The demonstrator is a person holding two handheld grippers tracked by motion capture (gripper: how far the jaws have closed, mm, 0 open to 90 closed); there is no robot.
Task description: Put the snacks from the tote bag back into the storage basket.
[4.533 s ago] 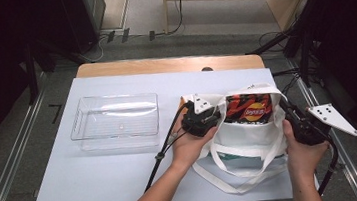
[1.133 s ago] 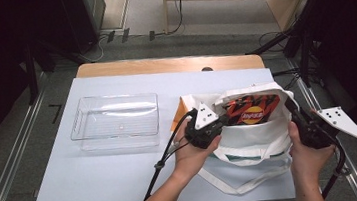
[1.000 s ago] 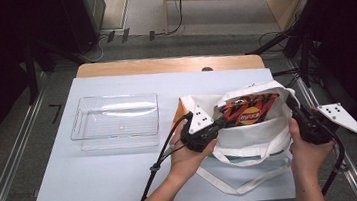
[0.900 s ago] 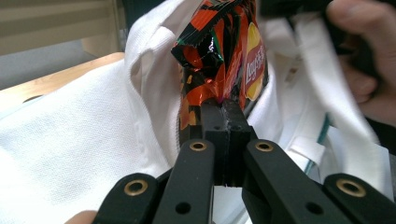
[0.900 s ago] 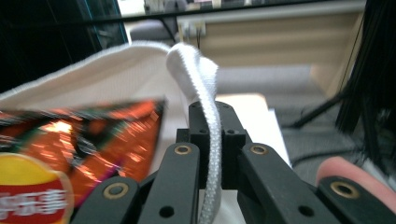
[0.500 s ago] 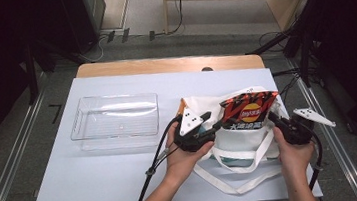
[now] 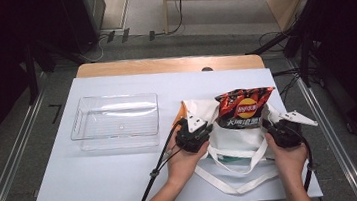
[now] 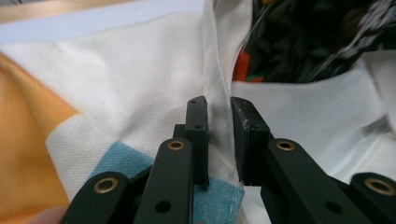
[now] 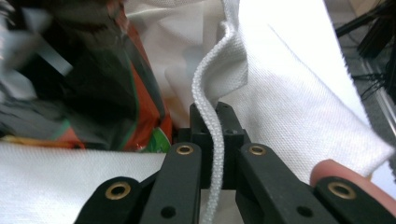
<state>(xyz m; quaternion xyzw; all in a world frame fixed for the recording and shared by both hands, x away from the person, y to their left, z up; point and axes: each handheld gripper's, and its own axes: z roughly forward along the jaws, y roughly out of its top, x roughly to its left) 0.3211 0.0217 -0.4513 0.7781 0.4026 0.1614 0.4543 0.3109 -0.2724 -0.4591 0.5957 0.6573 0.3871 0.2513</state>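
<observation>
The lower part of the chip packet is hidden inside the cloth bag, and in both gripper views the packet is a dark, blurred shape whose print cannot be read. The bag's far side lies behind the packet. The left gripper covers the bag's left rim in the high view, and the right gripper covers the right rim.

The bag is white cloth with an orange patch and a pale blue patch near its left edge. It lies on the white table, at the right, in front of the person, its long straps trailing toward the near edge. The red and black packet stands out of its mouth. A clear plastic tray sits well apart to the left.

The left gripper view shows the bag's seam running between the jaws, which have just been closing; a thin gap still shows beside the cloth, so they are loose, not pinching. The right gripper view shows the jaws clenched on the bag's thick rolled hem, with a fingertip at the lower right
</observation>
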